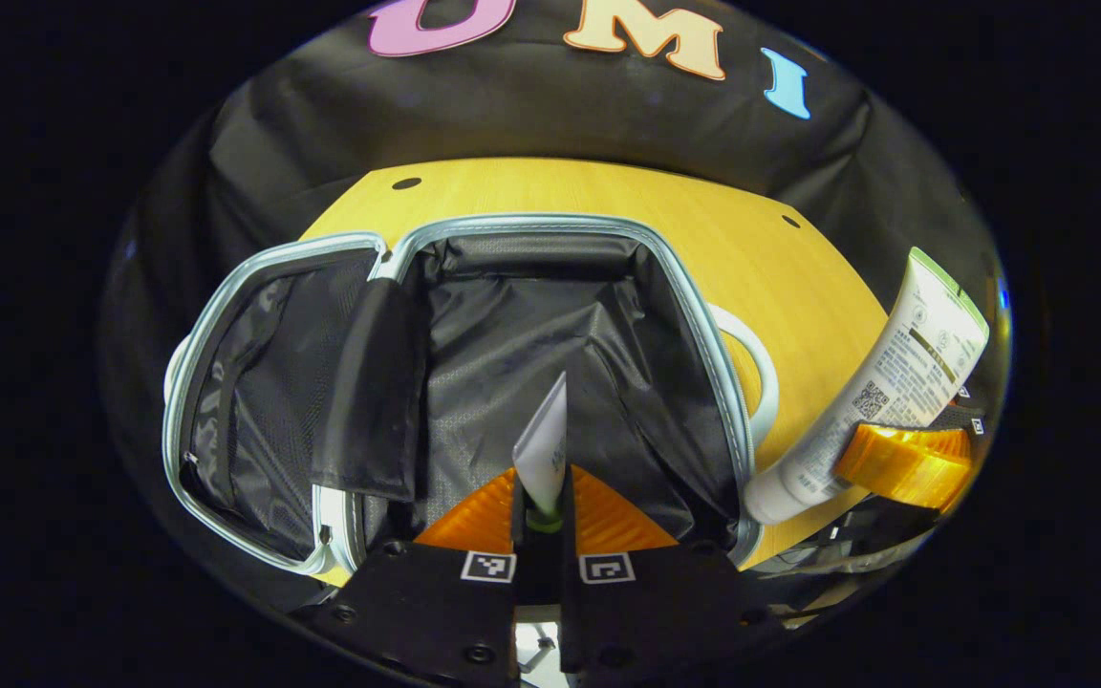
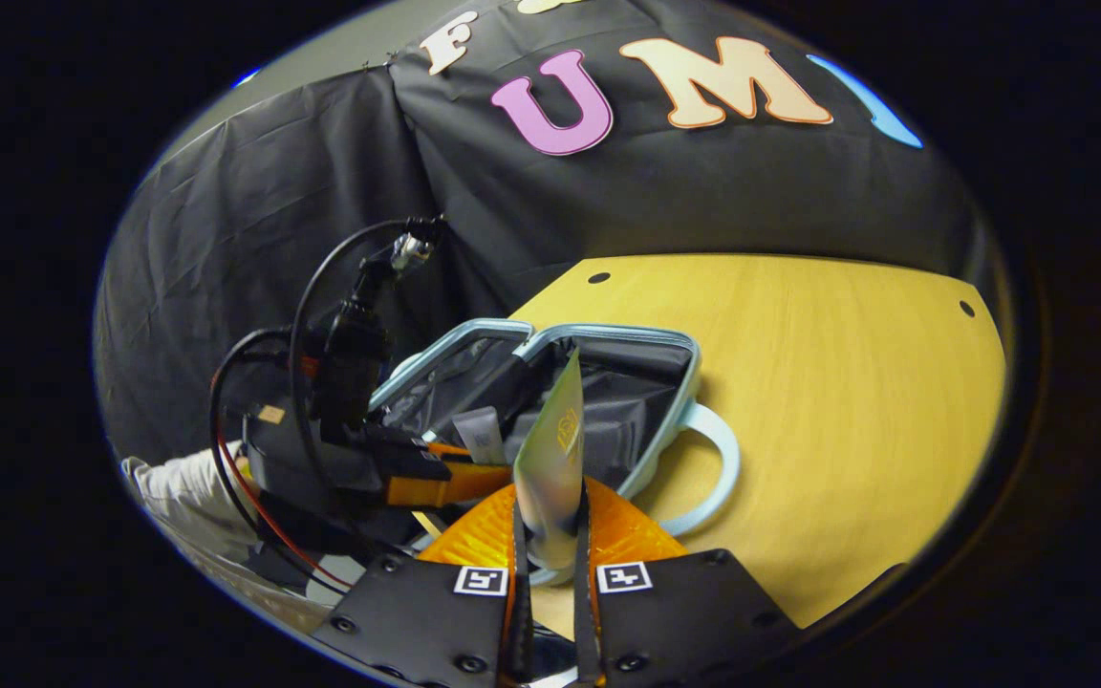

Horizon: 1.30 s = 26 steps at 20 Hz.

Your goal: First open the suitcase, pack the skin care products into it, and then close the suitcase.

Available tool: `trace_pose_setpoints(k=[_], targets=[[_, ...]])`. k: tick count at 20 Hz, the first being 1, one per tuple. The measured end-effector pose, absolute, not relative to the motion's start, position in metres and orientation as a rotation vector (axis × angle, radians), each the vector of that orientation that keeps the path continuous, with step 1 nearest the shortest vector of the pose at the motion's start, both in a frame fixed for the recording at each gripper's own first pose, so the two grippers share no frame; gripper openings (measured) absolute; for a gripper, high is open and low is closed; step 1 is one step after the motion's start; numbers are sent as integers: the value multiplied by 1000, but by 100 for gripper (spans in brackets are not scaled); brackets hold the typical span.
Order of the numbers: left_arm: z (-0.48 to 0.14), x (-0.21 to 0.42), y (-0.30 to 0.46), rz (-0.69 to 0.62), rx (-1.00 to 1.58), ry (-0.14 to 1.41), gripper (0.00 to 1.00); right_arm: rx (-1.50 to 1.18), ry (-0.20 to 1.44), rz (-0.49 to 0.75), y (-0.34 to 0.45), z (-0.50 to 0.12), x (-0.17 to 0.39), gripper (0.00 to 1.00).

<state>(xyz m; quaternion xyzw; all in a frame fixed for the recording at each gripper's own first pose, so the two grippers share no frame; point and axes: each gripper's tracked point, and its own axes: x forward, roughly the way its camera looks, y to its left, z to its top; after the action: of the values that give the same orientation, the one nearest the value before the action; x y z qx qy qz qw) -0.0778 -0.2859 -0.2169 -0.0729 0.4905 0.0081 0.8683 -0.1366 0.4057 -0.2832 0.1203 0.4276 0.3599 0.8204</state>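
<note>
The suitcase (image 1: 474,382) lies open on the table (image 1: 608,196); the left hand-held gripper (image 1: 544,521) hangs over its lined main well, clamped on a small tube (image 1: 543,449); the right hand-held gripper (image 2: 550,549), just beside the suitcase's handle (image 2: 703,468), pinches a larger tube (image 2: 550,459), whose cap end seems blurred.

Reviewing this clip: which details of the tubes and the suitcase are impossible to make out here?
- Left gripper view: the small tube is seen edge-on, its cap sunk between the left hand-held gripper fingers.
- Right gripper view: the larger tube is blurred at its base, inside the right hand-held gripper.
- Suitcase: the near floor is hidden behind the fingers.
</note>
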Motion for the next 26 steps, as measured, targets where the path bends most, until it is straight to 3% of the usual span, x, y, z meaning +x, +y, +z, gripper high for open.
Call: trace_pose_setpoints(k=[3, 4, 9, 16, 17, 20, 26], targets=[[-215, -76, -291, -46, -244, 1015, 15, 246, 1006, 713, 418, -310, -146, 19], [-215, -75, -291, -57, -264, 1012, 12, 248, 1045, 701, 423, -321, -151, 19], [-198, -70, -271, -64, -223, 960, 72, 223, 1140, 667, 448, -353, -162, 19], [-157, -46, -207, 6, -204, 824, 82, 194, 1121, 621, 468, -361, -144, 29], [-155, -45, -191, 33, -200, 816, 79, 207, 1105, 621, 471, -358, -140, 36], [-143, -46, -138, 126, -202, 779, 90, 247, 1053, 623, 474, -345, -131, 100], [-133, -60, -6, 340, -166, 754, 93, 268, 910, 574, 448, -301, -104, 98]])
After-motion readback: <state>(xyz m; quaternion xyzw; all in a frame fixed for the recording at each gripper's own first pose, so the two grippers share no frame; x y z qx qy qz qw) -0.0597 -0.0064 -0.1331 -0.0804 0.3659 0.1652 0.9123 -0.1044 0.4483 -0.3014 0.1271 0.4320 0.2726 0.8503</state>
